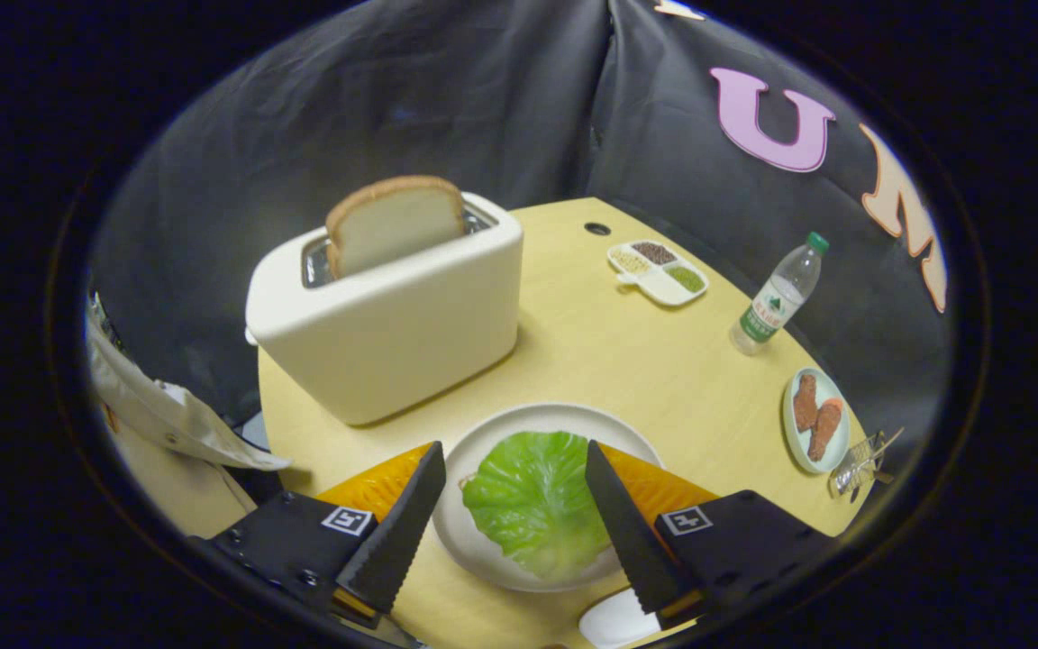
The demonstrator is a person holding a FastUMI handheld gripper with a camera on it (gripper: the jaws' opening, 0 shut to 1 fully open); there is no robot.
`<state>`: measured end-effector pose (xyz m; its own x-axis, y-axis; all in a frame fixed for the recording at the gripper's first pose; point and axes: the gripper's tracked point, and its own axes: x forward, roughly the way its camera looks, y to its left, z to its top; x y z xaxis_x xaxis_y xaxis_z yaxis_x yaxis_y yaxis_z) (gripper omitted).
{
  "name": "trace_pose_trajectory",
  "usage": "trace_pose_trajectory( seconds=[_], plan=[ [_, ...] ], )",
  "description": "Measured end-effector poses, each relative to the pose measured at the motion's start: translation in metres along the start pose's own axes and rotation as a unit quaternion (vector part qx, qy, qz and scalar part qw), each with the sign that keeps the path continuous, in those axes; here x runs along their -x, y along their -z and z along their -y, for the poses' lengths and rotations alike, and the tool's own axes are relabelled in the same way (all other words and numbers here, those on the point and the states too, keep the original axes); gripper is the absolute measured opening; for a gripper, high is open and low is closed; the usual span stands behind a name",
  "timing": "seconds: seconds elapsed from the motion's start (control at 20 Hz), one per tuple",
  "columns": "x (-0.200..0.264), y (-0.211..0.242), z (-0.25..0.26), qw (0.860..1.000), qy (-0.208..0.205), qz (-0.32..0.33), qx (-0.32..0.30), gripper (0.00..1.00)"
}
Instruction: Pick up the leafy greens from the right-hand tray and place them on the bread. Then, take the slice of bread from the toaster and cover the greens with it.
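The tool [515, 505] hovers open and empty above the leafy greens [532, 500], with the toaster's bread slice [396, 223] standing upright beyond them.

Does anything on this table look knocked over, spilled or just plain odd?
Nothing stands out. The bread slice stands upright in the toaster, the leaf lies flat on its plate between the open claw fingers, and the water bottle is capped.

Wooden table [609, 351], toaster [393, 315], plate [519, 424], divided dish [659, 270], bottle [776, 297]
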<state>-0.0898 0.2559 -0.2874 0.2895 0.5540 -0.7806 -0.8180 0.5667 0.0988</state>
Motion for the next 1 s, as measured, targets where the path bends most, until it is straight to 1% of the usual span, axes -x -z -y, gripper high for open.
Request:
trace_pose_trajectory(
  seconds=[0.25,0.5,0.7,0.8,1.0],
  plan=[
    [0.016,-0.046,-0.012,1.000,-0.010,0.024,0.001,1.00],
    [0.021,-0.080,-0.039,0.998,-0.041,0.037,-0.003,1.00],
    [0.022,-0.111,-0.062,0.995,-0.075,0.054,-0.037,1.00],
    [0.020,-0.124,-0.068,0.994,-0.082,0.061,-0.050,1.00],
    [0.005,-0.133,-0.074,0.991,-0.090,0.056,-0.077,0.98]
  ],
)
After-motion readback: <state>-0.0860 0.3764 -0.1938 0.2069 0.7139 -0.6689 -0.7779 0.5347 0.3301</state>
